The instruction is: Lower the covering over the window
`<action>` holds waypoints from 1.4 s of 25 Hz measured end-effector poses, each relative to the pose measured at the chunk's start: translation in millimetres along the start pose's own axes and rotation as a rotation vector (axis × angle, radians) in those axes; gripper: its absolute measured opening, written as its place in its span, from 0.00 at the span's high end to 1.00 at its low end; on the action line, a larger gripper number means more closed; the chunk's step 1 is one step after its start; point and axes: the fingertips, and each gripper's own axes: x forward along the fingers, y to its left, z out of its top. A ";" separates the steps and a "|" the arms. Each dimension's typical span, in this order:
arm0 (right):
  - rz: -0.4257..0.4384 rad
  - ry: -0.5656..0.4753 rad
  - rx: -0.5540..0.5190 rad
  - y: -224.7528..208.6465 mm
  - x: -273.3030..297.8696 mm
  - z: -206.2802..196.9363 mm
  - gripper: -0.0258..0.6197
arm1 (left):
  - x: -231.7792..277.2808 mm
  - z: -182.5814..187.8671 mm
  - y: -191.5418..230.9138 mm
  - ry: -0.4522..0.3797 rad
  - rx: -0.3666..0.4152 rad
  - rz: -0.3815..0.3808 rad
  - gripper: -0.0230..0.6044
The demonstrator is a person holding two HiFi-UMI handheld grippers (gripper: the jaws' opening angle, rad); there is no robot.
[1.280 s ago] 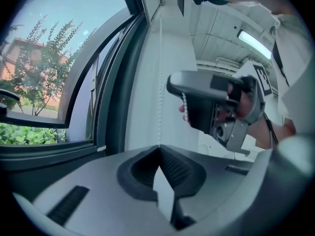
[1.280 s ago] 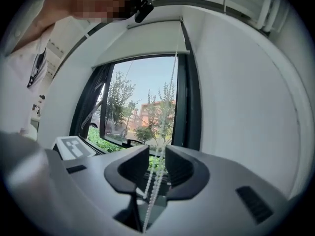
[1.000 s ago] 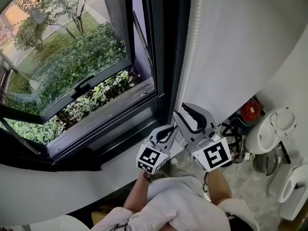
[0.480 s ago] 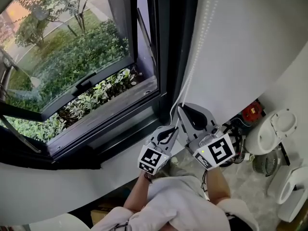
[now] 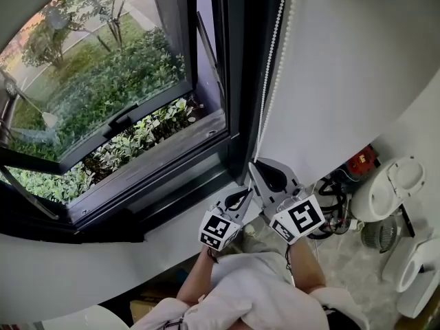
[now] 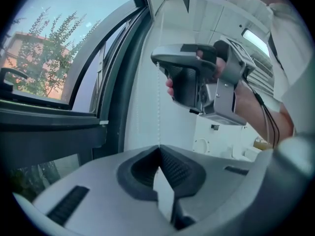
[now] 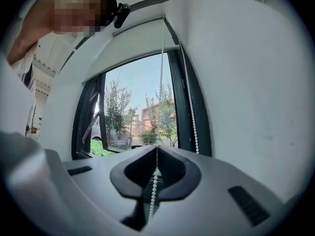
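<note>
The bead chain (image 7: 161,82) looks thin, light and floppy. Its little beads are smooth, so it could slip, and it is best to pinch it right on the beads. It hangs at the right side of the window (image 5: 124,102), down from the blind (image 7: 123,48) rolled up at the top. The right gripper (image 7: 156,154) is closed on the chain, which runs between its jaws. The left gripper (image 6: 158,146), just to its left, is closed too, and it seems to pinch a strand at its tips.

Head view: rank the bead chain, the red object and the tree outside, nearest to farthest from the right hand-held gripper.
1. bead chain, clamped in the right hand-held gripper.
2. red object, low at the right, by the wall.
3. tree, outside, upper left.
</note>
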 end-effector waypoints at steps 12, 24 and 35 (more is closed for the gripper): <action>0.013 0.054 0.074 3.9 4.2 -46.5 0.96 | 0.0 -45.7 4.9 0.058 -0.029 0.011 0.94; -0.002 0.115 0.102 2.0 4.2 -80.4 0.96 | 3.0 -78.1 13.7 0.107 -0.039 0.032 0.94; 0.010 0.136 0.107 3.6 -1.5 -88.6 0.96 | -2.1 -84.2 21.2 0.112 -0.055 0.068 0.94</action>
